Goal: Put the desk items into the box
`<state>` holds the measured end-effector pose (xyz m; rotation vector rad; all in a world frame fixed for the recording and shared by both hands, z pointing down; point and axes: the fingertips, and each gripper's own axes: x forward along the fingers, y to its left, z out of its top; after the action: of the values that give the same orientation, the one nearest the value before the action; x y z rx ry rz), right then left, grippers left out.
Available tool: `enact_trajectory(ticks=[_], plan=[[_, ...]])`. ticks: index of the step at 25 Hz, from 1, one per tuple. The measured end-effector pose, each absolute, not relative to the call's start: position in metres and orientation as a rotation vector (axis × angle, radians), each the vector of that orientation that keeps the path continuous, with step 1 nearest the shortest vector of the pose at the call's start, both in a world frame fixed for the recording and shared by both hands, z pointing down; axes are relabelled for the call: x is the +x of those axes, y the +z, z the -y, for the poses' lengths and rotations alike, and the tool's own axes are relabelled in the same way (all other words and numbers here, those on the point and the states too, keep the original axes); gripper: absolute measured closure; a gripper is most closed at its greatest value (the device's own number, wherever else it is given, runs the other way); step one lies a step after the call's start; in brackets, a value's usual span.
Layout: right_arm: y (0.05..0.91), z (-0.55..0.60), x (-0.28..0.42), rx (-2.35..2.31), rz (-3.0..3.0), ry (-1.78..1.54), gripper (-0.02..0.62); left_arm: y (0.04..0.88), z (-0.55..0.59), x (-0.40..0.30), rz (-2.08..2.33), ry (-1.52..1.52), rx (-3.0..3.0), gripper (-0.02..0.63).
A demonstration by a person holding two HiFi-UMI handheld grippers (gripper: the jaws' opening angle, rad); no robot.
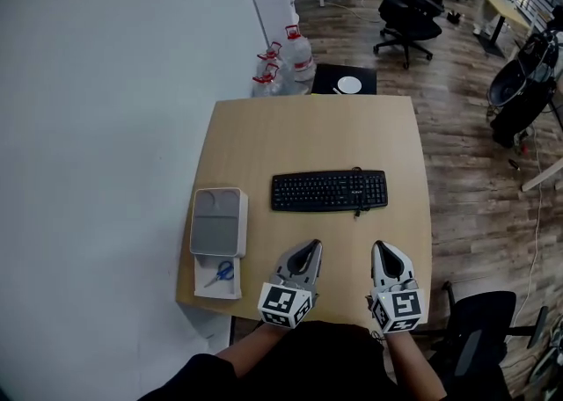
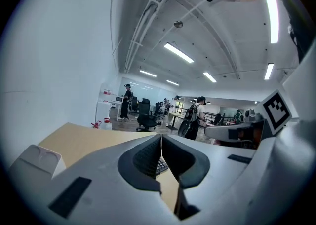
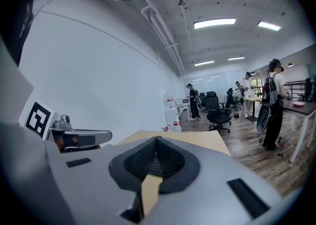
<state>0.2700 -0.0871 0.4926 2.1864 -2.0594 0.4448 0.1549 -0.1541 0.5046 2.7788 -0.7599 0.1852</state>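
Note:
On the wooden table [image 1: 308, 135], a black keyboard [image 1: 329, 190] lies across the middle. A white box [image 1: 218, 221] with a grey inside stands at the left edge. Blue scissors [image 1: 220, 273] lie on a white flat part just in front of it. My left gripper [image 1: 311, 245] and right gripper [image 1: 380, 247] hover side by side over the near edge, short of the keyboard. Both are shut with nothing between the tips. In the left gripper view the jaws of the left gripper [image 2: 161, 137] meet in a thin line, with the box [image 2: 42, 159] at the lower left. The right gripper [image 3: 157, 139] is shut too.
A white wall runs along the table's left side. Water bottles [image 1: 286, 61] stand on the floor behind the far left corner. A black office chair [image 1: 406, 12] is farther back, and another black chair [image 1: 479, 338] is near the table's right front. People stand far off in the room.

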Motion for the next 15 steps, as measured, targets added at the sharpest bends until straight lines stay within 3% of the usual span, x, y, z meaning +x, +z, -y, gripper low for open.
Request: enact_trajectory(ticks=[15], plan=[[0.482,0.119,0.243,2.242,1.984,0.39,0.536,0.48,0.203,0.116,0.812,0.122,2.825,0.588]])
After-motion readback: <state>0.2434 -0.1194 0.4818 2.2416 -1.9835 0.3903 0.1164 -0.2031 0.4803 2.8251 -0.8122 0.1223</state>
